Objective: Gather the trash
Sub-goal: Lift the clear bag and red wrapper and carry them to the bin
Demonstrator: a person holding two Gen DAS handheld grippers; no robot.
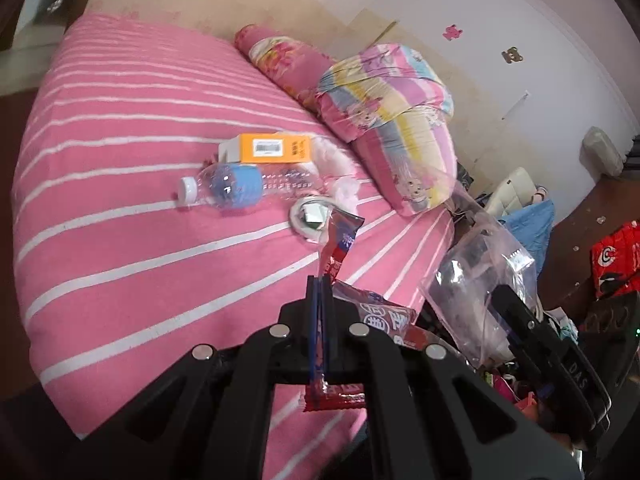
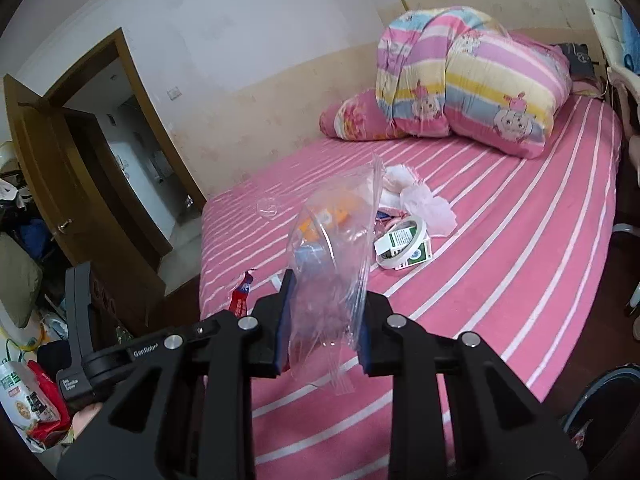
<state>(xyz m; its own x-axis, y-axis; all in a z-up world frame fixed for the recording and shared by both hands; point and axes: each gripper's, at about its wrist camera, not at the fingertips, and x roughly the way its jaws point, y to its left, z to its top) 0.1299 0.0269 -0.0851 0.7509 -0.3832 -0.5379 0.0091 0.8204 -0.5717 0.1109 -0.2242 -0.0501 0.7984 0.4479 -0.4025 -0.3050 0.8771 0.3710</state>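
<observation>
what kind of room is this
Most likely a bedroom in a home: a bed with a pink striped sheet, a folded cartoon quilt and pillow against the wall, and a wooden door opening onto another room.

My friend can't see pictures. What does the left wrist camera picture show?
The left tool is shut on a red crinkly snack wrapper above a pink bed with white stripes. On the bed lie a clear plastic bottle with a blue label, an orange cardboard box and a white tape roll. At right hangs a clear plastic bag.
</observation>
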